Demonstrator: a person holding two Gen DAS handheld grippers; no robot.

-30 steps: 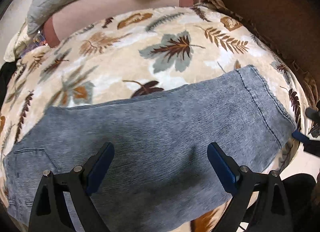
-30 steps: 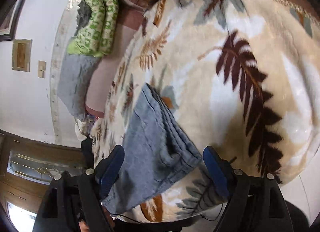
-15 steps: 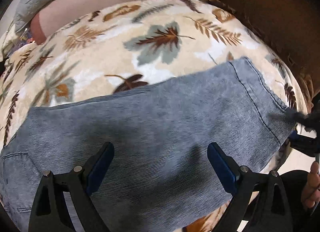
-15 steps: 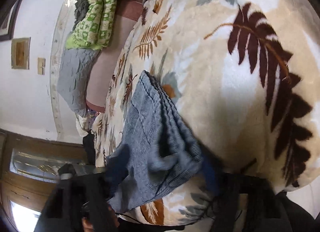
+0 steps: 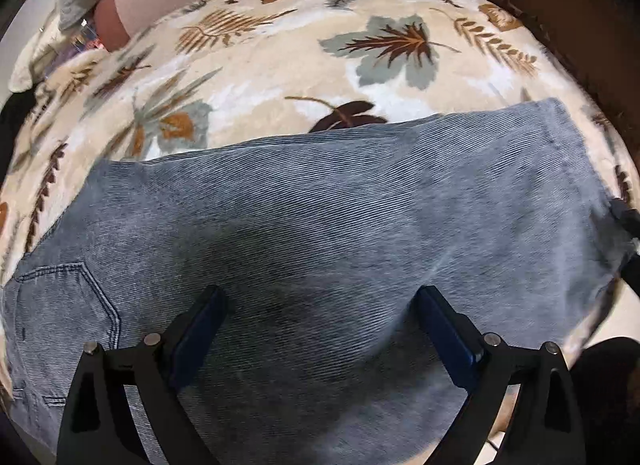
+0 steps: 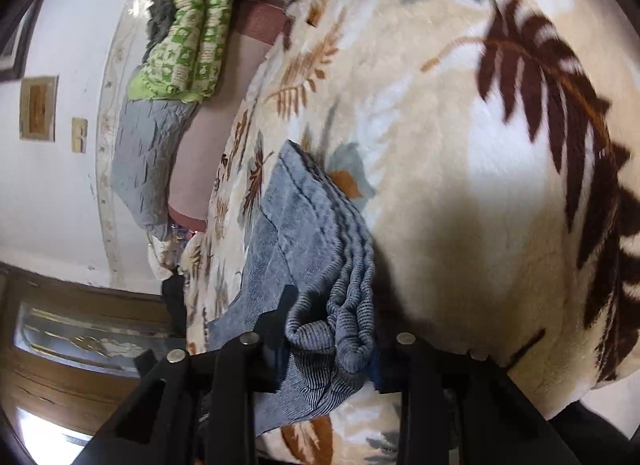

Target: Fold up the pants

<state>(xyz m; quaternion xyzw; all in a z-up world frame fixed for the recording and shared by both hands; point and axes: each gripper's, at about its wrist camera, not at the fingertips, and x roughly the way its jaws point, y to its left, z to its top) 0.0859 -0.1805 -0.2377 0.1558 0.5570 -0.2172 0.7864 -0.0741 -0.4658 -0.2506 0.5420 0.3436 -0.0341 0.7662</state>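
My right gripper fingers, wide a second ago, closing on pants hem; left gripper apart, lower; fold next.

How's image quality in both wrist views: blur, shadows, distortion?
Left wrist: strong fisheye bulge, pants slightly soft, dark shadow between the open left claw. Right wrist: blanket motion-smeared, shadow beside the pant hem, right claw closing on bunched fabric.

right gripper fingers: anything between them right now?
Yes. In the right wrist view, the right gripper is closing on the bunched, layered hem end of the pants; no bare gap shows.
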